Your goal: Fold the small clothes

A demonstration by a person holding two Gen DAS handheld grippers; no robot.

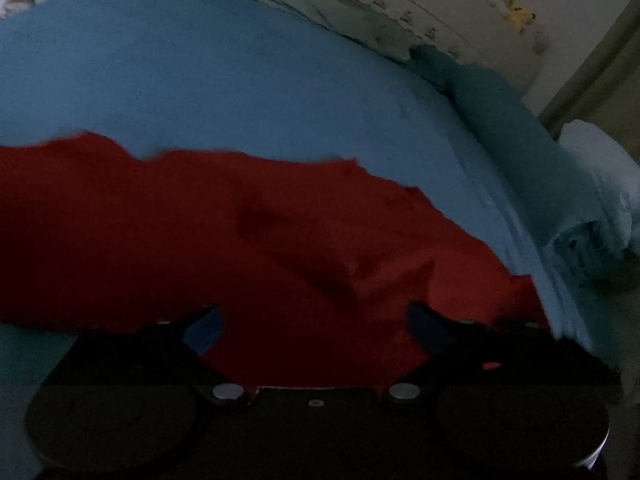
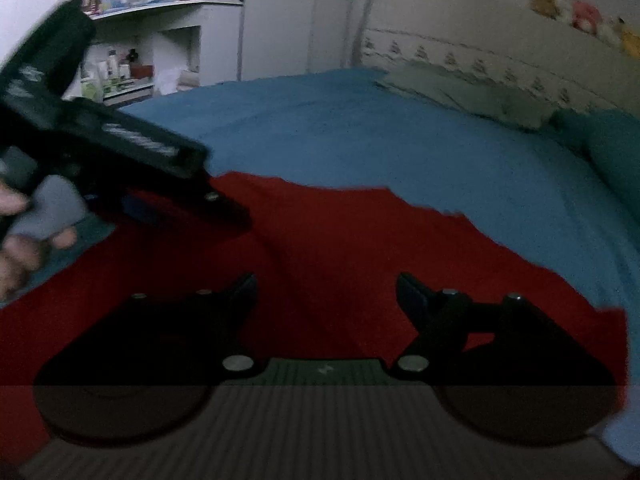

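A red garment point(image 1: 248, 236) is seen spread over a blue bedspread point(image 1: 200, 72), directly beneath and ahead of both grippers. In the left wrist view, the left gripper point(image 1: 316, 316) is held low over the cloth with its two fingers parted wide; red fabric fills the gap between them and nothing is pinched. The far edge of the garment is seen ahead of this gripper as a wavy, uneven line against the blue, and a soft crease is shown just ahead and to the right of the fingertips. Further ahead and to the right, a teal pillow point(image 1: 520, 128) and a pale green cloth point(image 1: 340, 12) are seen at the head of the bed.

In the right wrist view, the right gripper point(image 2: 326, 292) is likewise held spread apart above the red garment point(image 2: 340, 240), with cloth visible between the fingers and no grasp made. To its left and slightly ahead, the left gripper point(image 2: 132, 168) is seen tilted downward toward the garment, held by the person's hand point(image 2: 24, 232); its fingertips cannot be made out from this side because of blur. Beyond the garment, the blue bedspread point(image 2: 360, 128) is seen stretching ahead, with a white shelf unit point(image 2: 160, 40) far ahead to the left and plush toys point(image 2: 584, 14) far ahead to the right.
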